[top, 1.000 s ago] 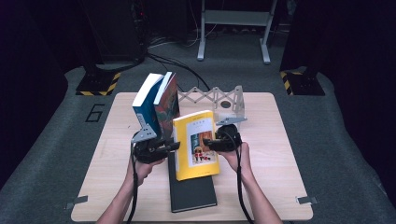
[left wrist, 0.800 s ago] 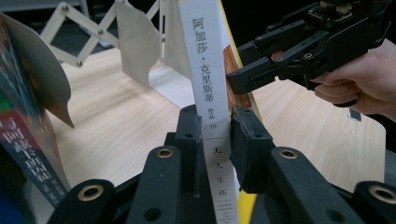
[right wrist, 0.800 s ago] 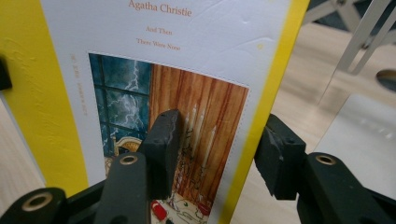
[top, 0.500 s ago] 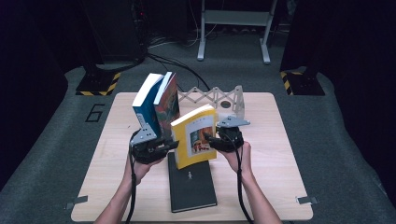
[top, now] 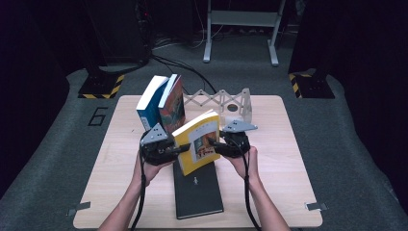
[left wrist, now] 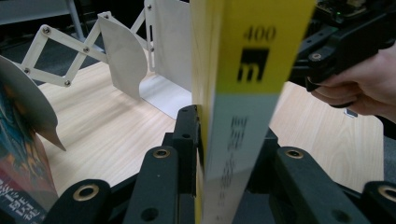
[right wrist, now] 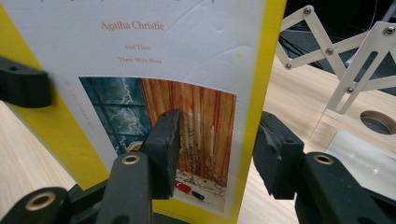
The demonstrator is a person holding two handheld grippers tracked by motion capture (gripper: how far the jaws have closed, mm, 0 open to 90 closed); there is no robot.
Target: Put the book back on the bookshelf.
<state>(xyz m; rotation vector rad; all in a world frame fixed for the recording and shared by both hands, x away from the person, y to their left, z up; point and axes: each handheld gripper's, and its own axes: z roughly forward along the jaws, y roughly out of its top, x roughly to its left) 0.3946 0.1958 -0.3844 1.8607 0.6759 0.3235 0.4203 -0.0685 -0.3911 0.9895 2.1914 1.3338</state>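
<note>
Both claws, the left claw [top: 179, 149] and right claw [top: 215, 145], are clamped on the yellow book [top: 197, 141], held above the surface [top: 269, 163]; keep both grips firm while standing it upright by the other books [top: 161, 103].

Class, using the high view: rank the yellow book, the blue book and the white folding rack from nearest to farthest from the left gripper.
From the left gripper:
1. Yellow book, clamped in its jaws, centre table.
2. Blue book, upright just behind it.
3. White folding rack, at the table's far edge, to the right.
</note>
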